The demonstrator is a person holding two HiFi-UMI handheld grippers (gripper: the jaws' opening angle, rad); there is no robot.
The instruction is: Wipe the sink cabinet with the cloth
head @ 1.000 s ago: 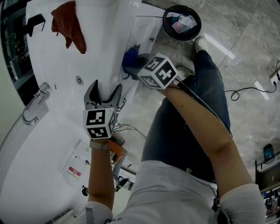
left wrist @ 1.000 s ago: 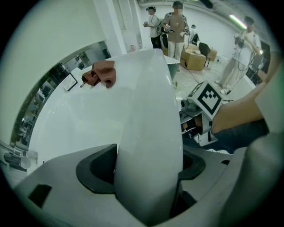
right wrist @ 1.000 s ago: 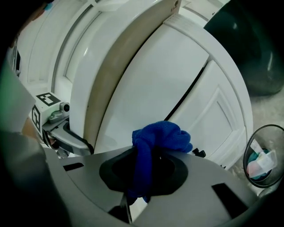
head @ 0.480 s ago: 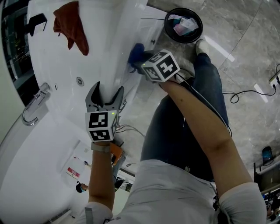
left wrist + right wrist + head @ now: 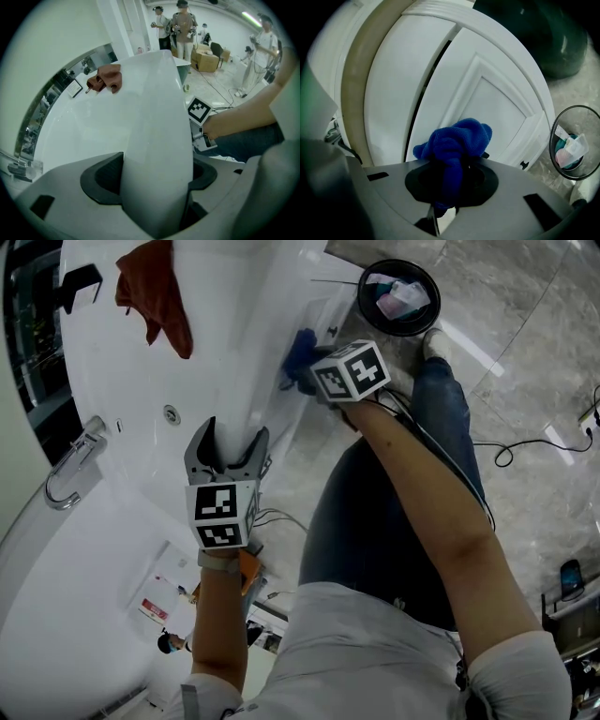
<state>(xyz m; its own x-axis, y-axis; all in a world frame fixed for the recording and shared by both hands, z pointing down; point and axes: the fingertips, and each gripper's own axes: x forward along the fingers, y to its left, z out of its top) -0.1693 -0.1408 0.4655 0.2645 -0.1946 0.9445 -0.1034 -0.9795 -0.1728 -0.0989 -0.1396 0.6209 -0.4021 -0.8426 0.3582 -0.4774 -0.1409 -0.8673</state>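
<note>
A wiping stroke is judged to be in hand.
The white panelled sink cabinet is topped by a white countertop rim, straddled by the left gripper with jaws apart. The cabinet's door is faced squarely by the nearer right gripper — clamped on a bunched blue microfibre cloth held at the panel.

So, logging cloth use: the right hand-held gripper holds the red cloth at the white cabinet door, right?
Not red. The right hand-held gripper holds the blue cloth at the white cabinet door, as the right gripper view shows.
</note>
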